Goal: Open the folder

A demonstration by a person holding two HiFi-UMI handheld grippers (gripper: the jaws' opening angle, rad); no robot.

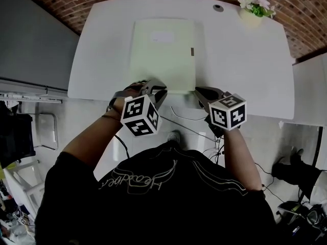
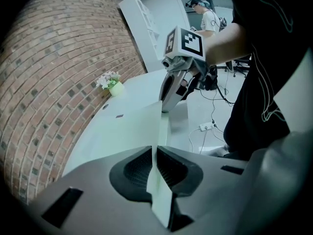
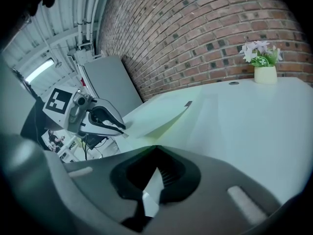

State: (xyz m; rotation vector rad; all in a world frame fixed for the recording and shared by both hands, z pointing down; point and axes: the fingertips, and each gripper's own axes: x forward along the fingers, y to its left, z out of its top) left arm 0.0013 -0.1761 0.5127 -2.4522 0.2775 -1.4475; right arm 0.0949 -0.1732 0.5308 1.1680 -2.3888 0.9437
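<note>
A pale green folder (image 1: 163, 52) lies flat on the white table (image 1: 245, 70), with a small dark tab on its right edge. My left gripper (image 1: 153, 86) is at the folder's near left corner. In the left gripper view it (image 2: 155, 153) is shut on the thin cover edge (image 2: 132, 124). My right gripper (image 1: 204, 93) is at the near right corner. In the right gripper view a corner of the sheet sits pinched between its (image 3: 154, 173) jaws. The cover (image 3: 156, 119) stands slightly raised along the near edge, towards the left gripper (image 3: 120, 127).
A small pot of flowers (image 1: 254, 6) and a round cable hole (image 1: 218, 7) are at the table's far right. A grey cabinet (image 1: 30, 45) stands to the left, a brick wall behind. Cables lie on the floor (image 1: 189, 126). Another person (image 2: 205, 18) stands far off.
</note>
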